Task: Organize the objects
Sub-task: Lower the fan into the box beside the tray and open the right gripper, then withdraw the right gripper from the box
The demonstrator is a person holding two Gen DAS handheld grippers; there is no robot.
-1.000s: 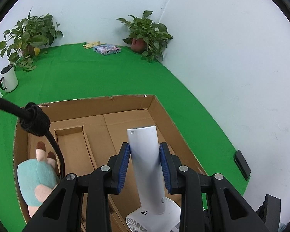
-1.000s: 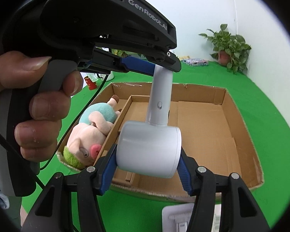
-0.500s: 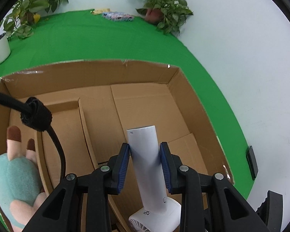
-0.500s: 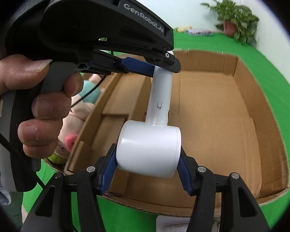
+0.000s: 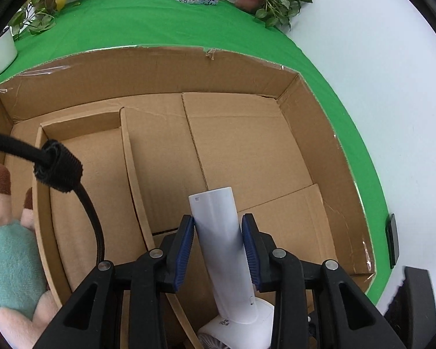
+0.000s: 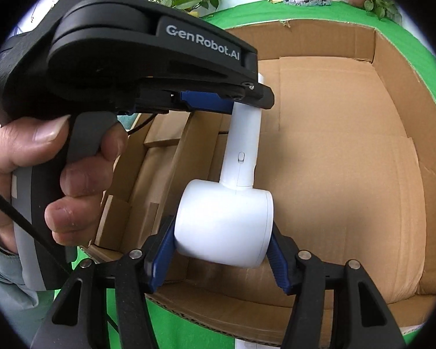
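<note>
Both my tools grip the white fan [image 6: 226, 218]: left tool [image 5: 218, 250] on its handle, right tool [image 6: 221, 258] on its head. Its long axis runs between them, hanging above the box's [image 5: 160, 69] big right compartment

Fan [image 6: 226, 221]: white handheld, smooth round head, straight handle with a small button.
Pose: held in the air above the box.
Box [image 5: 247, 69]: open brown cardboard, divider inside.
Plush toy [image 5: 5, 264]: lying in the left compartment.

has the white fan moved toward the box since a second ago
Yes. The white fan, held by both grippers, has moved forward and down over the cardboard box: the box's far wall now looms much larger and nearer in both views.
</note>
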